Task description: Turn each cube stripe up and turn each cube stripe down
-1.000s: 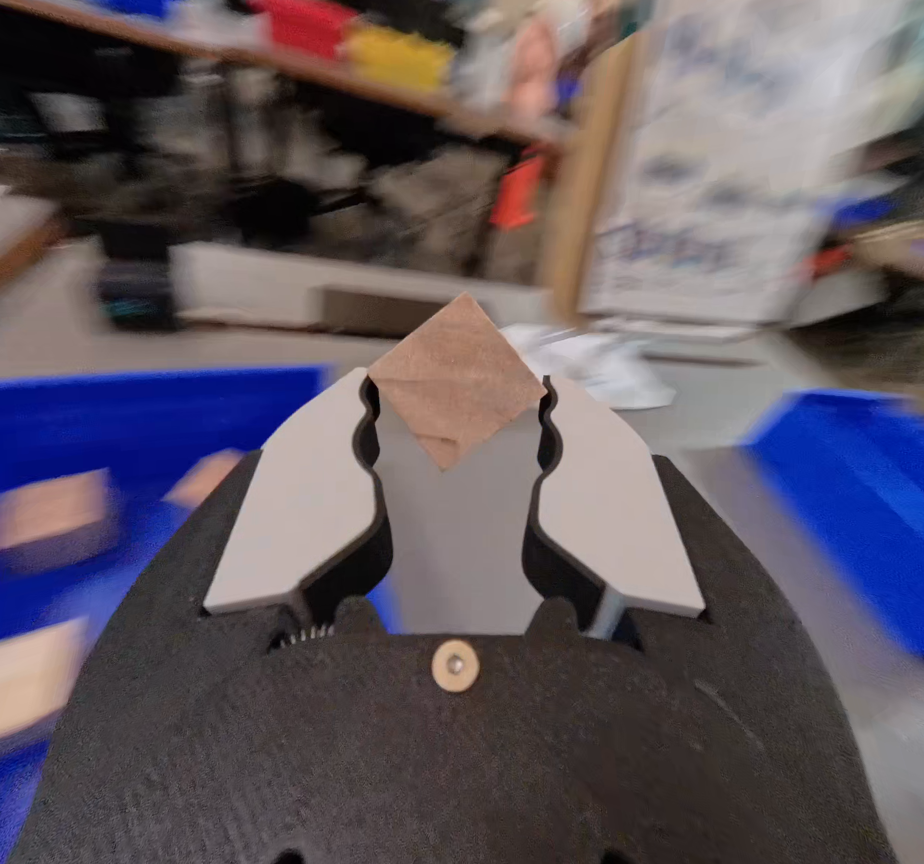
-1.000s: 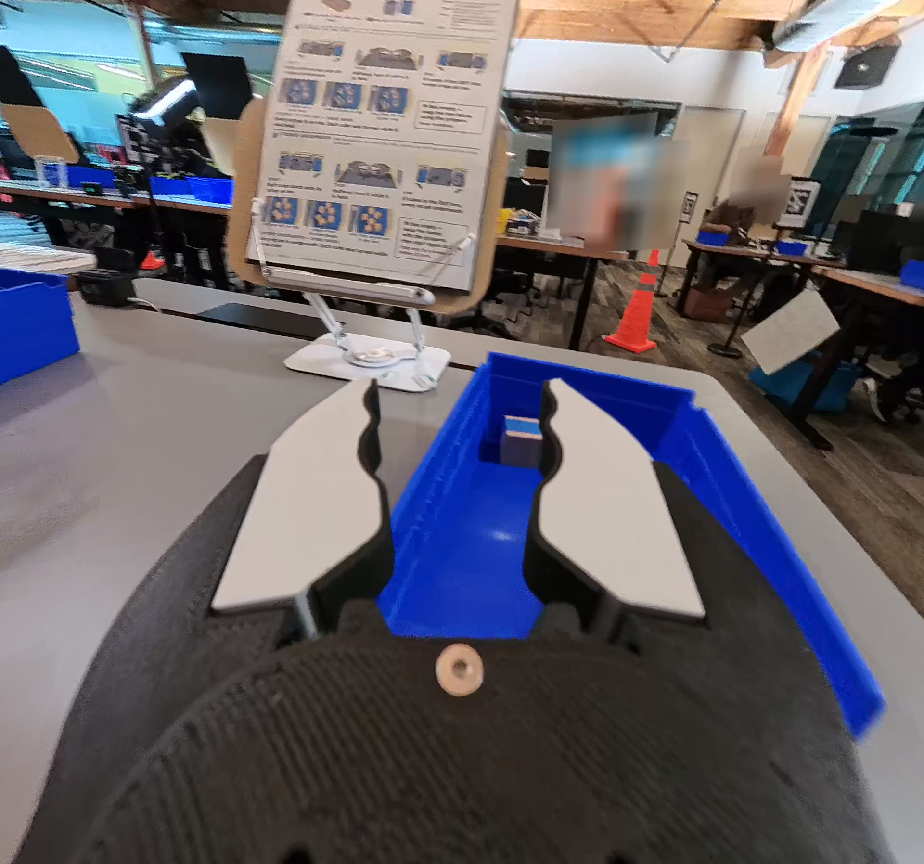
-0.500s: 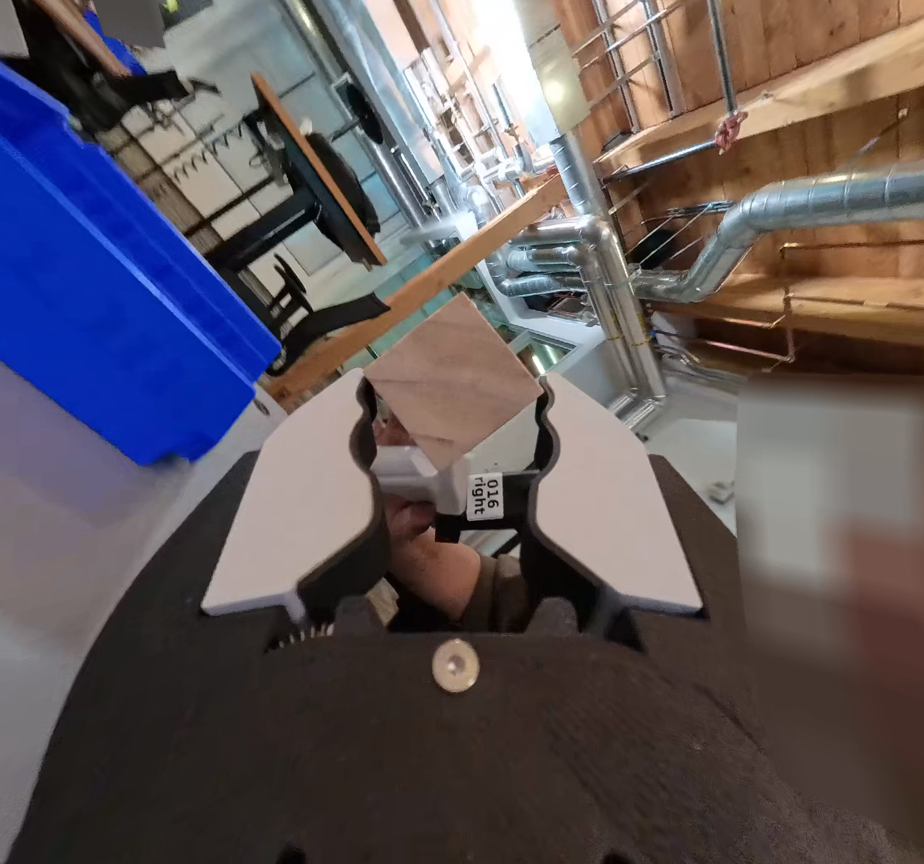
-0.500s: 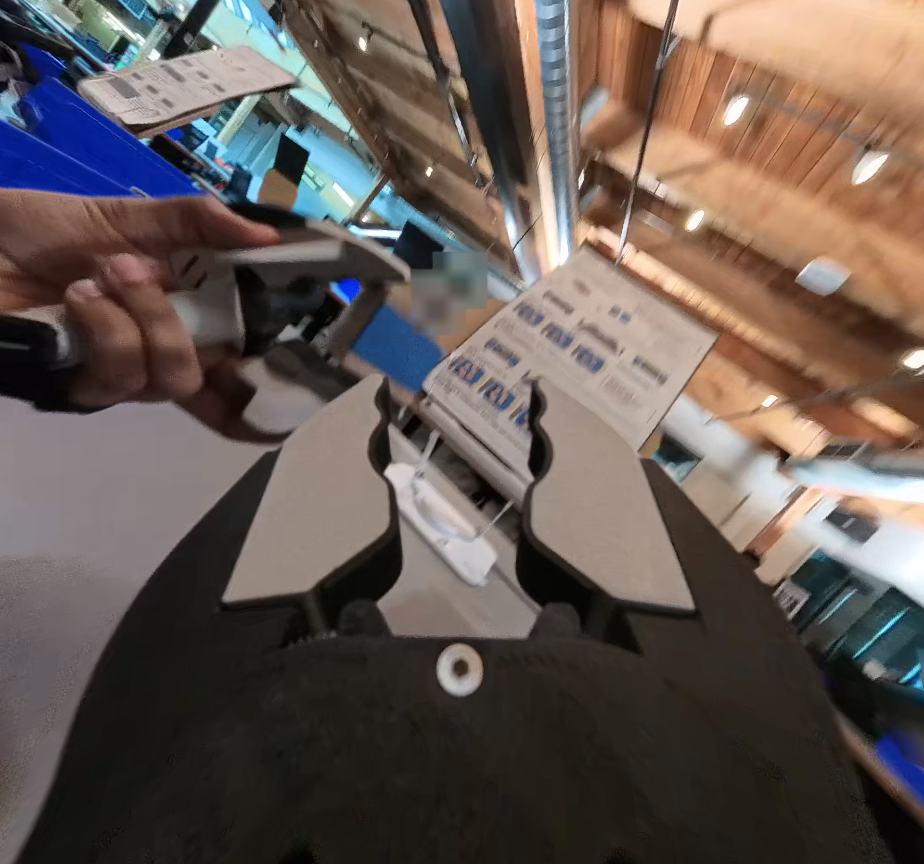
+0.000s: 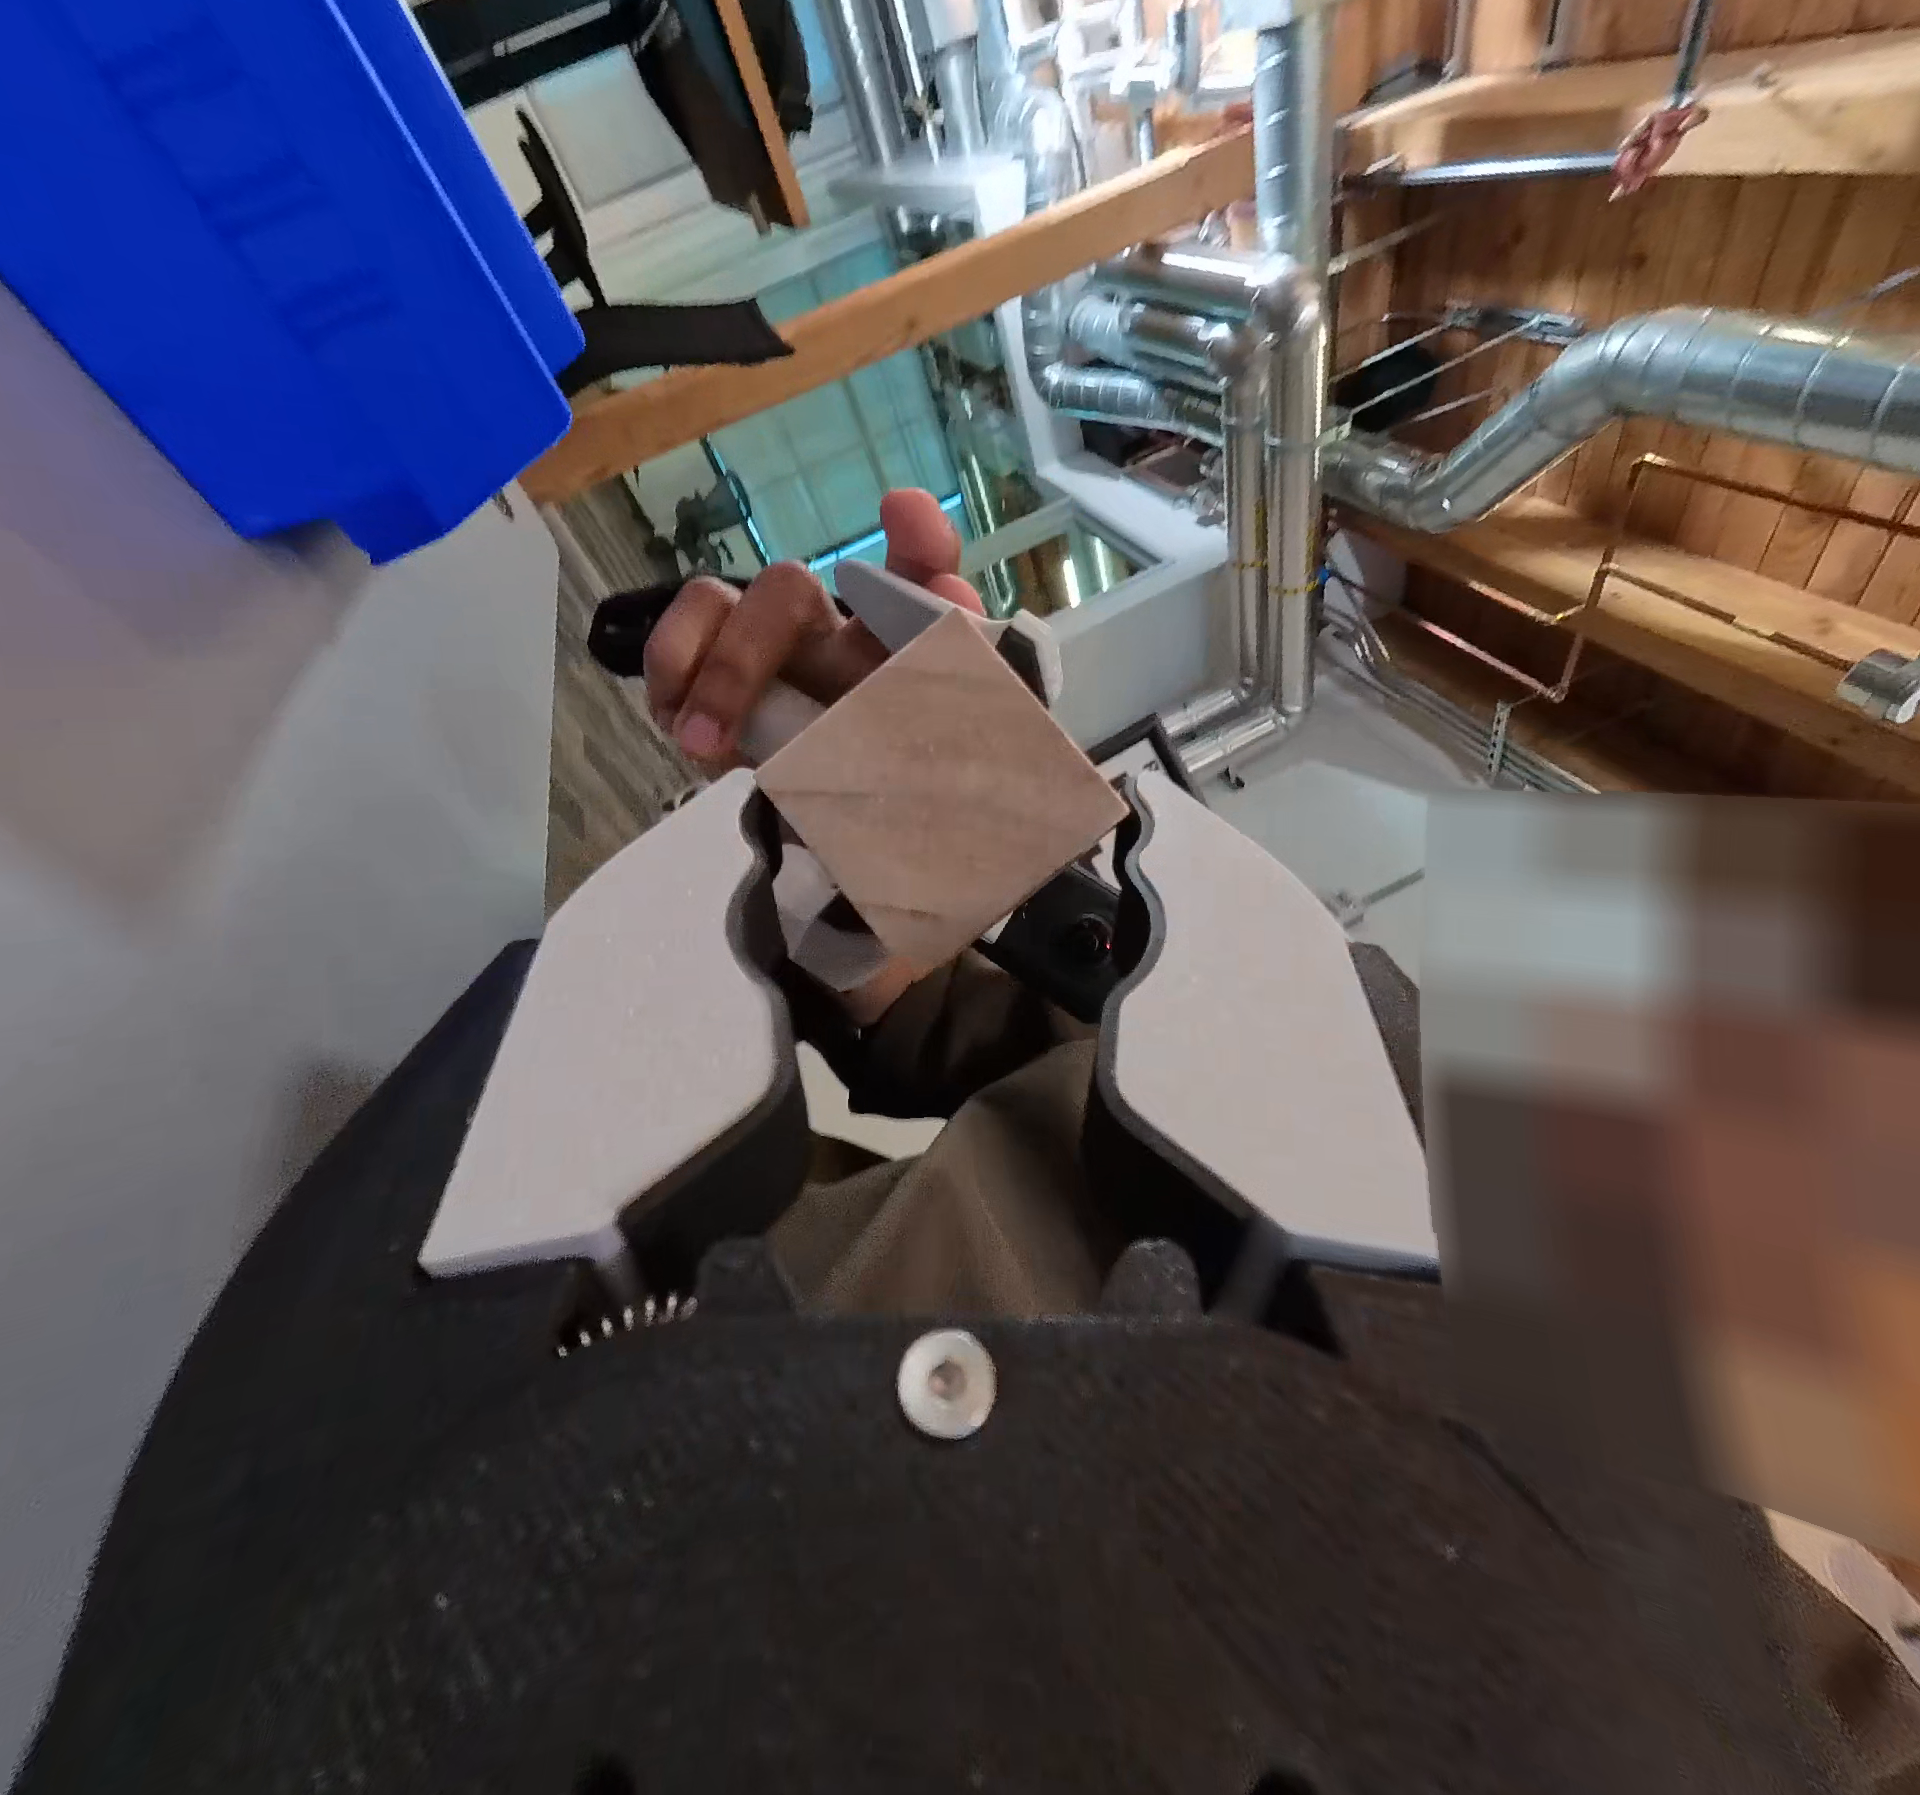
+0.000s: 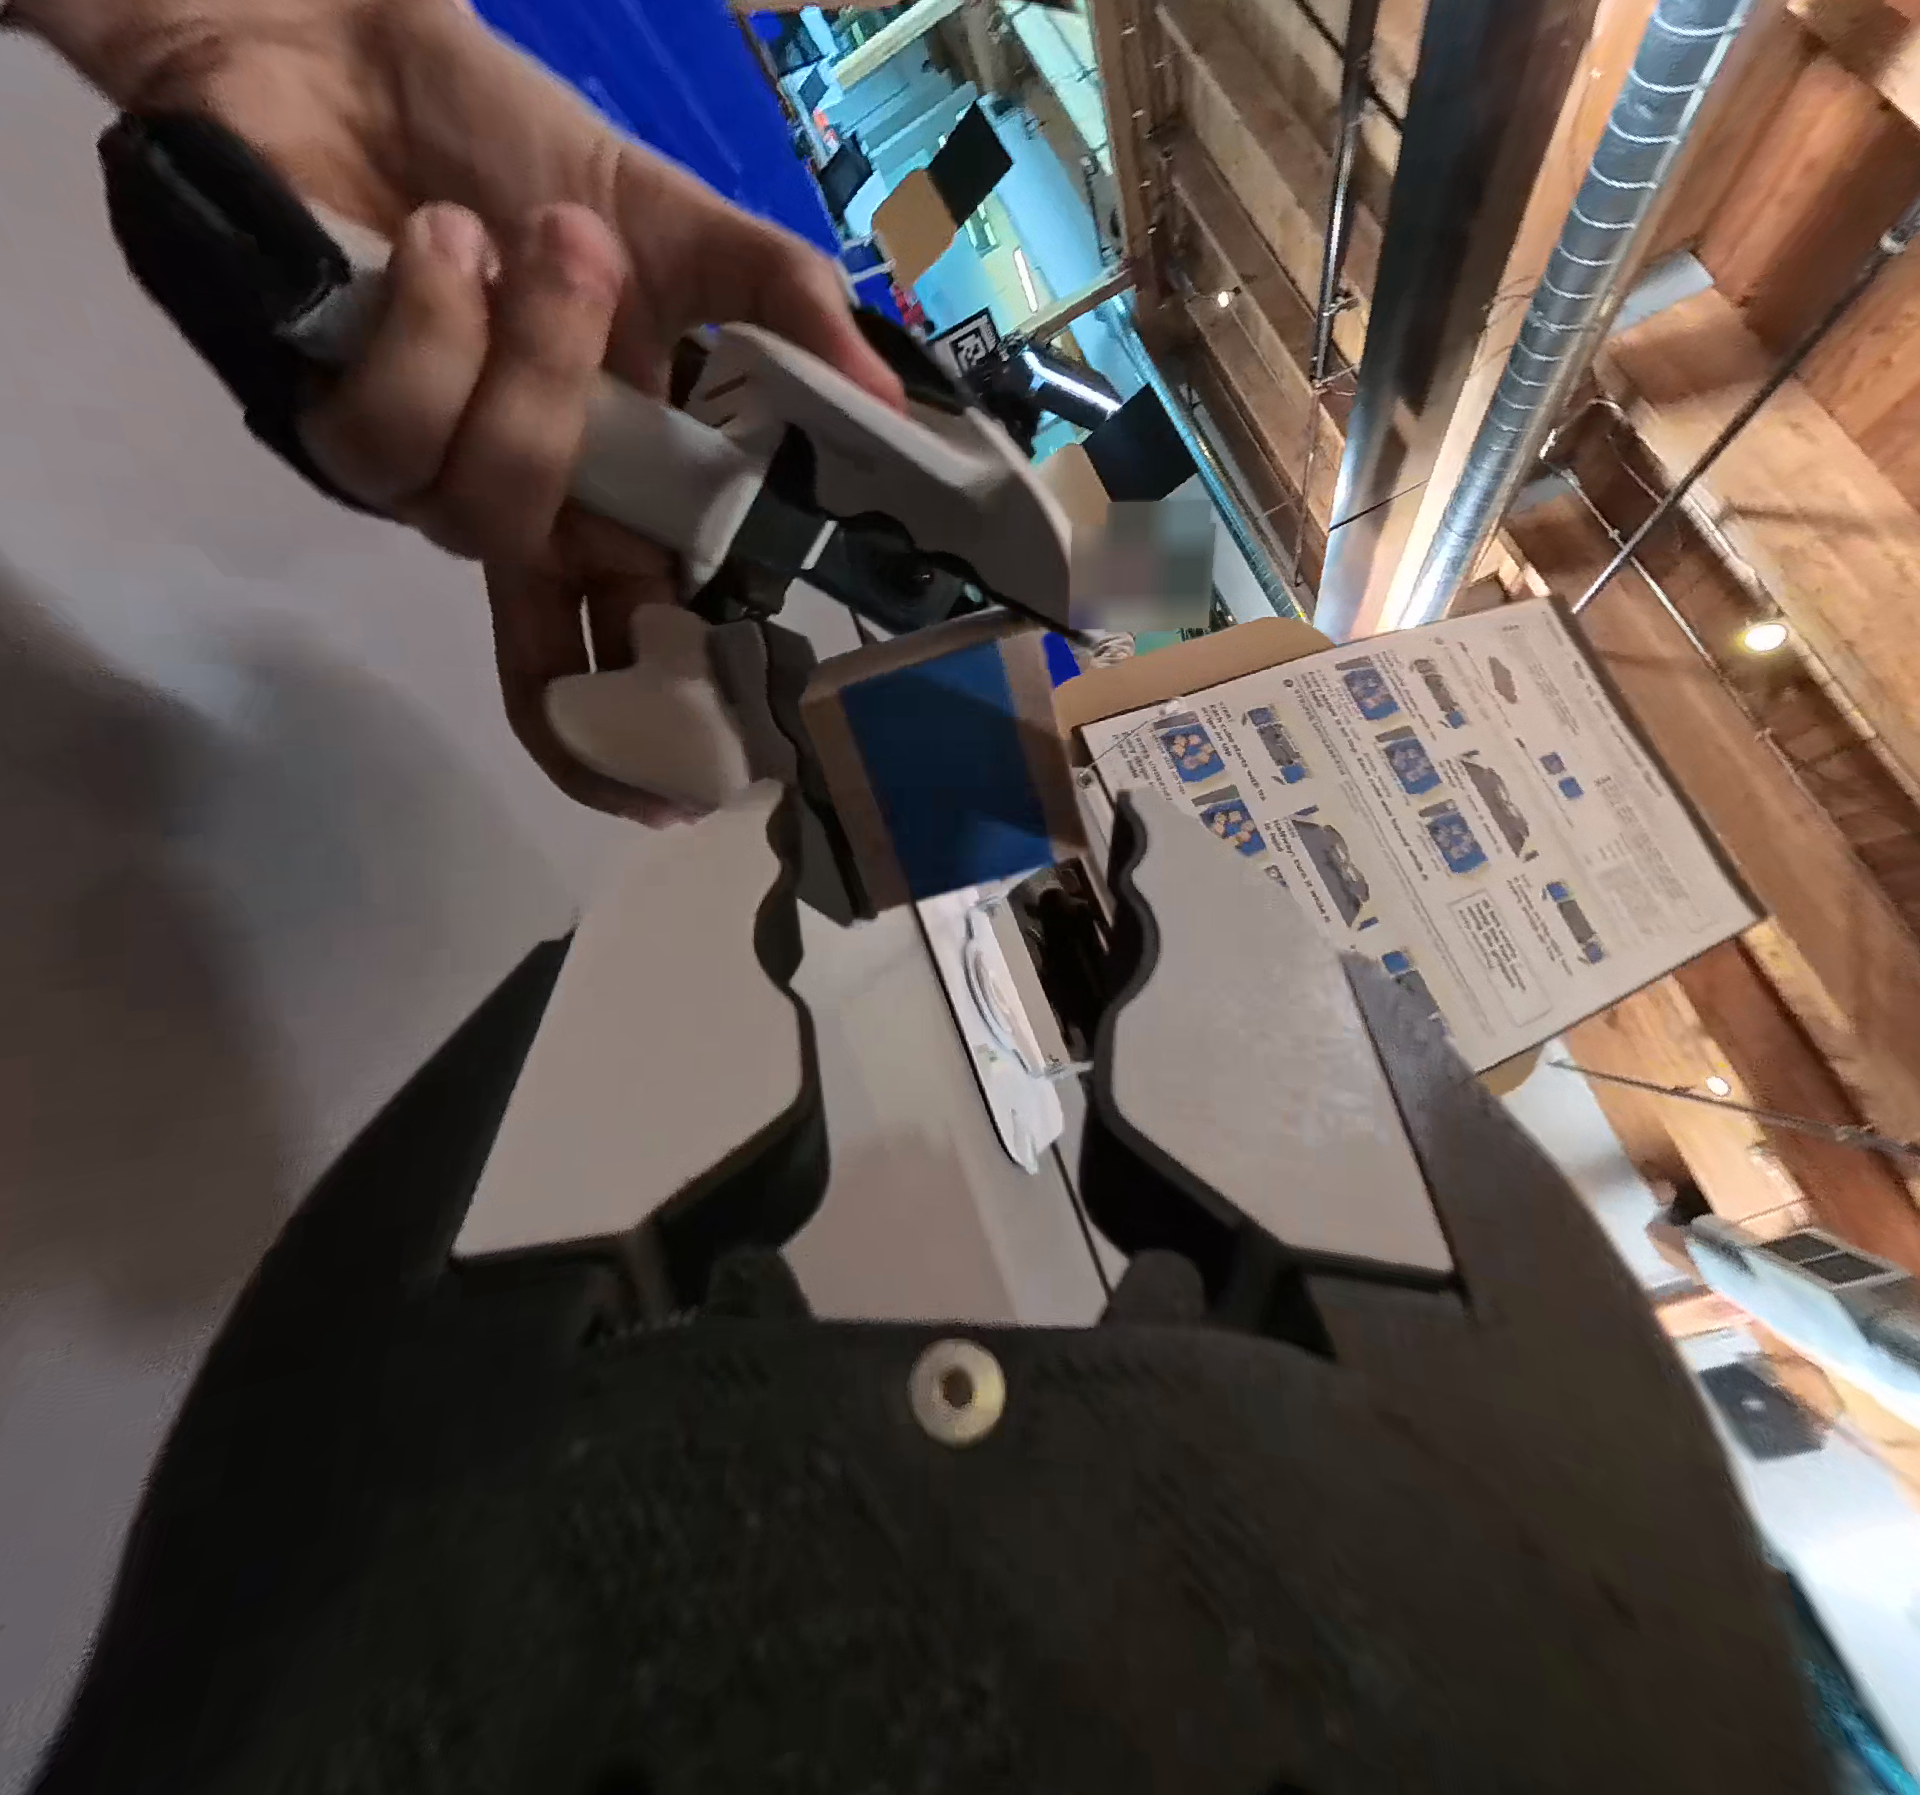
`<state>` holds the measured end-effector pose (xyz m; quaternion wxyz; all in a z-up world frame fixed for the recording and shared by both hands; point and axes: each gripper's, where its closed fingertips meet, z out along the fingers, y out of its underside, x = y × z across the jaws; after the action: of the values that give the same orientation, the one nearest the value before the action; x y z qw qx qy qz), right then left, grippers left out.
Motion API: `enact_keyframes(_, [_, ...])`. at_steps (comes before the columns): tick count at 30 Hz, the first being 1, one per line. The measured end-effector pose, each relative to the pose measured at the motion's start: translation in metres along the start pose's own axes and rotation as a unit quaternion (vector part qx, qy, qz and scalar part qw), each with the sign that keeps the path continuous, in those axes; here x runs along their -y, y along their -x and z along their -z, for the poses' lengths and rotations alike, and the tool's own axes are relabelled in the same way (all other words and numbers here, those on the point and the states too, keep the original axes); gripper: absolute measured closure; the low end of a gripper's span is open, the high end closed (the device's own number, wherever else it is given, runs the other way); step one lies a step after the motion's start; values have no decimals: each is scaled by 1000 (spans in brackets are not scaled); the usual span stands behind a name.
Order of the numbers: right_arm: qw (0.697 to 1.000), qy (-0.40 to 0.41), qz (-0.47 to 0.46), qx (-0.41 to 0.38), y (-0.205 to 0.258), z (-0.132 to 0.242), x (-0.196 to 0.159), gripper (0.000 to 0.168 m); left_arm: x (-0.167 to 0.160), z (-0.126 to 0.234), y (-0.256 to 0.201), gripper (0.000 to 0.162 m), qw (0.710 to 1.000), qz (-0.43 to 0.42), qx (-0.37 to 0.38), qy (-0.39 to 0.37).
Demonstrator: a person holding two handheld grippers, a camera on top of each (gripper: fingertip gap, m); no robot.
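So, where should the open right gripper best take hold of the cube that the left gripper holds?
Probably on the two plain wood side faces of the cube flanking the blue stripe, approaching head-on. The left gripper pinches it by its corners, and the right gripper already faces the striped side.

Blue bin [image 5: 249,218], metal ducts [image 5: 1704,395], illustrated instruction sheet [image 6: 1423,841].

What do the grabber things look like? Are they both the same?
Yes, they match. Each gripper, left and right, has a bumpy black body, a silver screw in the middle, and two flat pale grey fingers with wavy black inner edges. A little metal spring peeks out on the left one. The person holds each by a pale grey handle. An olive-brown sleeve shows.
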<state>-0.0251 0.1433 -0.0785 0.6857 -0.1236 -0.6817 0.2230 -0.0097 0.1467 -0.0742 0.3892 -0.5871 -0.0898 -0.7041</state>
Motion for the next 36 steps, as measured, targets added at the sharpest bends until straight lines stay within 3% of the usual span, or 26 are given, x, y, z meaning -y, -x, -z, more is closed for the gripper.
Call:
enact_keyframes(7, [999,16,43,13,6,-1,-2,121,-14,-5,4,98,999,-10,12,37])
enact_keyframes(10, [1000,18,10,8,-5,1,-3,121,-7,-4,-3,81,999,-38,3,14])
enact_keyframes(16, [989,32,-109,-96,-79,21,-29,121,32,27,-11,77,991,-81,5,-105])
enact_keyframes(20, [964,91,-202,-145,-137,46,-86,121,40,49,-7,79,986,-86,29,-140])
enact_keyframes(22, [946,162,-263,-100,-141,56,-134,121,41,56,-9,83,984,-88,29,-154])
enact_keyframes(26, [877,309,-368,3,-111,80,-222,121,35,65,-9,87,981,-97,46,-161])
enact_keyframes(31, [854,368,-359,73,-79,78,-275,121,21,77,-8,87,977,-105,81,-165])
enact_keyframes(36, [844,376,-345,162,-69,50,-299,121,4,94,-6,88,968,-117,128,-181])
